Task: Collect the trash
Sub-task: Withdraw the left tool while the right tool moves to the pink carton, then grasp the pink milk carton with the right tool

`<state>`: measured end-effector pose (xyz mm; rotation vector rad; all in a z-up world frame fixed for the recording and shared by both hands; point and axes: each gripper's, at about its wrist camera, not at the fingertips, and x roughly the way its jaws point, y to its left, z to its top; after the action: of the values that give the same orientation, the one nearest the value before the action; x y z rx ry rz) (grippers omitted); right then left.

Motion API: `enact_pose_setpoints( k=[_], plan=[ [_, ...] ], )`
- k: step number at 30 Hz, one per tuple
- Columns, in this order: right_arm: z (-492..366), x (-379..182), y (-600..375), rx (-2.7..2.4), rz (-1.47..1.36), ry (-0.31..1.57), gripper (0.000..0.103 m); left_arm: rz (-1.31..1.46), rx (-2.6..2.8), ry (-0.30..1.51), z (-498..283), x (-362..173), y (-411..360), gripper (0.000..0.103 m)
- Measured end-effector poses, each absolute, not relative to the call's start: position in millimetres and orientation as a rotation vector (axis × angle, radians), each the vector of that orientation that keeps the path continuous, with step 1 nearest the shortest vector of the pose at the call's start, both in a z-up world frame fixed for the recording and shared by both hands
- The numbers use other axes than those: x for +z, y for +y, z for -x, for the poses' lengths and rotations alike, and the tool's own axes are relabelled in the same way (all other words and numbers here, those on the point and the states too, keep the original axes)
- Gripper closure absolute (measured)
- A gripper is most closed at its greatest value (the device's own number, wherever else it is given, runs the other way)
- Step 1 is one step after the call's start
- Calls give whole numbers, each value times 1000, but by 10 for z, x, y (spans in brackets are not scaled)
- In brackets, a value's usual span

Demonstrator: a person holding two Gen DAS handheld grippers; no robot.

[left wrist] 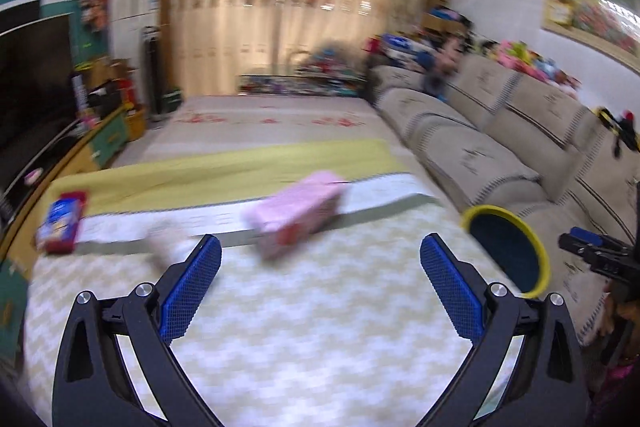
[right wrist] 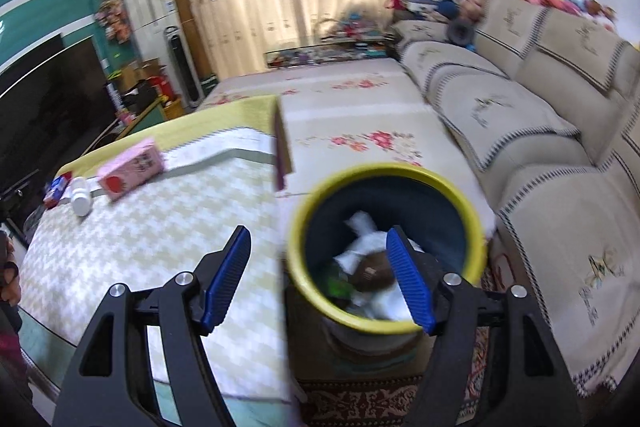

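Note:
A pink carton (left wrist: 294, 213) lies on the checked table cloth (left wrist: 320, 327), just beyond my left gripper (left wrist: 320, 241), which is open wide and holds nothing. Further left are a red and blue packet (left wrist: 60, 223) and a blurred white bottle (left wrist: 160, 239). The right wrist view shows the same carton (right wrist: 132, 169), bottle (right wrist: 82, 201) and packet (right wrist: 56, 189) at the table's far left. My right gripper (right wrist: 318, 231) is open and empty above the near rim of the yellow-rimmed dark bin (right wrist: 384, 171). White crumpled paper (right wrist: 364, 239) and brown trash lie inside.
The bin (left wrist: 540, 255) stands off the table's right edge, beside a long beige sofa (right wrist: 540, 131). A flowered mat (right wrist: 360, 139) lies beyond the table. A television (left wrist: 32, 79) stands at the left. A patterned rug (right wrist: 360, 399) is under the bin.

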<state>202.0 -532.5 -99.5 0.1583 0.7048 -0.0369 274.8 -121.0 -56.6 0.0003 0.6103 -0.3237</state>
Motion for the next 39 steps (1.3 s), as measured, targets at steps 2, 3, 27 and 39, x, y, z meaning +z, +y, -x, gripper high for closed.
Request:
enact_pose_setpoints(
  k=[2, 3, 27, 39],
  plan=[
    [-2151, -953, -5097, -5, -141, 703, 36, 1, -242, 596, -2779, -614, -853, 5],
    [-2252, -928, -4929, 19, -130, 702, 36, -2, -214, 591, -2789, -636, -734, 5],
    [-3827, -1221, -2423, 16, -95, 766, 23, 161, -118, 675, -3031, -1194, 176, 5],
    [-4120, -1549, -2179, -188, -120, 808, 19, 188, -119, 676, -3010, -1220, 181, 5]
  ],
)
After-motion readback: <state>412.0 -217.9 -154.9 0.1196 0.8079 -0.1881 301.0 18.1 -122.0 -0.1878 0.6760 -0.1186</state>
